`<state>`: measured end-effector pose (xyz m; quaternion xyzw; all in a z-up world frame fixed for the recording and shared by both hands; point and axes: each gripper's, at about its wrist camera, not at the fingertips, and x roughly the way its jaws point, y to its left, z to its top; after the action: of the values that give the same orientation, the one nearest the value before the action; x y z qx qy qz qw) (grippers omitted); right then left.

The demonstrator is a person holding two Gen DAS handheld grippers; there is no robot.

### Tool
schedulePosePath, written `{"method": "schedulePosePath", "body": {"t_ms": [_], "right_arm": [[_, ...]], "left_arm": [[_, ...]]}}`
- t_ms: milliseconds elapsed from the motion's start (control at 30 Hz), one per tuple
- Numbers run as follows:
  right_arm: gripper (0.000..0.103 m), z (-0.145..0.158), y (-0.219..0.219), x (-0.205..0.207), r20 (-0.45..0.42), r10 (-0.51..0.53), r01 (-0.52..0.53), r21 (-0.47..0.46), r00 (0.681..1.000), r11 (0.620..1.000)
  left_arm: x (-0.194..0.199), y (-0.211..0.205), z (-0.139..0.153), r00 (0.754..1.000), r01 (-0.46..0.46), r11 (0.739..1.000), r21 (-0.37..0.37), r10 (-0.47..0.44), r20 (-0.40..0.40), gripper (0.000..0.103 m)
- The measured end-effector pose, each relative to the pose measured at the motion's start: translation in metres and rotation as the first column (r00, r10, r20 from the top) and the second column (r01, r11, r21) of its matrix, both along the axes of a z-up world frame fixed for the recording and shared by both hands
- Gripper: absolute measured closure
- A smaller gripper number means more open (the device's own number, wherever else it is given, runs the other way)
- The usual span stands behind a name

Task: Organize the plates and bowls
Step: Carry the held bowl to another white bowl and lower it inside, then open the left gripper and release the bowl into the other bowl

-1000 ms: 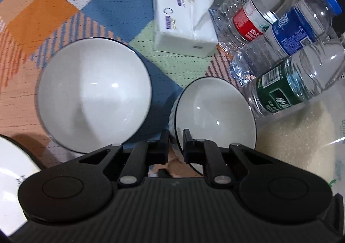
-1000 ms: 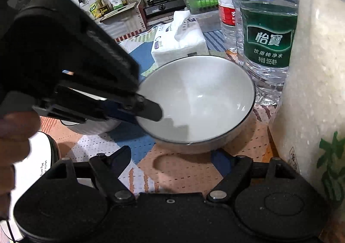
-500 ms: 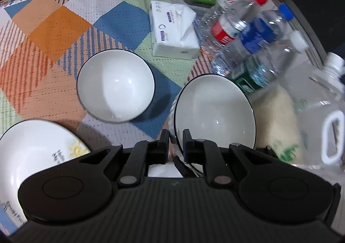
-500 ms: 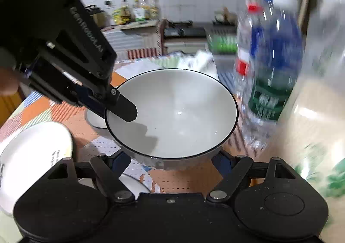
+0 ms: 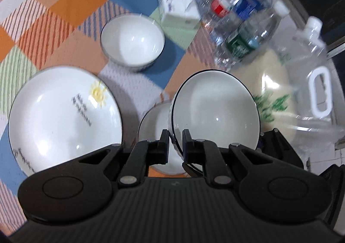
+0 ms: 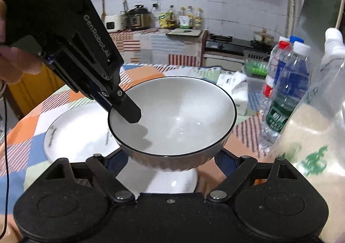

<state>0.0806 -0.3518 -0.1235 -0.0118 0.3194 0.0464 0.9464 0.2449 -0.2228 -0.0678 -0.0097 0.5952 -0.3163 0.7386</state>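
The left claw [image 5: 174,142] pinches the rim of the black-rimmed bowl [image 5: 215,111], held above another bowl [image 5: 155,122] beside the plate [image 5: 60,117] on the counter [image 5: 64,16], while the right claw [image 6: 170,156], jaws opening, straddles the held bowl's base.

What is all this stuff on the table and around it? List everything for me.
black-rimmed bowl: one, white, lifted above the table, rim pinched by the left gripper
small bowls: two, white; one on the cloth mid-table, one under the lifted bowl
plate: one, white with sun drawing, on the cloth at left
tablecloth: one, orange, blue, green checks
tissue pack: one, white, far side
water bottles: three, clear, red, blue and green labels, at right
rice bag: one, clear, right edge
jug: one, clear, white handle
left gripper: black, shut
right gripper: black, fingers opening either side of the bowl
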Motion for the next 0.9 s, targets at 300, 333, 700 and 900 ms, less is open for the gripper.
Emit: {"method": "schedulePosePath", "body": {"t_ms": [300, 333, 700, 900], "right_arm": [[0.013, -0.024, 0.007, -0.005, -0.070, 0.024, -0.022, 0.023, 0.997, 0.999], [0.013, -0.025, 0.007, -0.004, -0.075, 0.026, -0.024, 0.023, 0.997, 0.999], [0.013, -0.033, 0.011, 0.002, -0.170, 0.027, -0.027, 0.002, 0.985, 1.000], [0.013, -0.032, 0.011, 0.004, -0.200, 0.043, -0.043, 0.002, 0.979, 0.999]], "left_arm": [[-0.007, -0.007, -0.031, 1.000, 0.006, 0.995, 0.096, -0.006, 0.003, 0.093], [-0.010, -0.009, -0.031, 1.000, 0.011, 0.993, 0.115, -0.013, 0.017, 0.093], [-0.021, -0.028, -0.048, 0.990, 0.067, 0.970, 0.232, -0.094, 0.108, 0.093], [-0.021, -0.027, -0.050, 0.979, 0.098, 0.967, 0.235, -0.136, 0.152, 0.092]]}}
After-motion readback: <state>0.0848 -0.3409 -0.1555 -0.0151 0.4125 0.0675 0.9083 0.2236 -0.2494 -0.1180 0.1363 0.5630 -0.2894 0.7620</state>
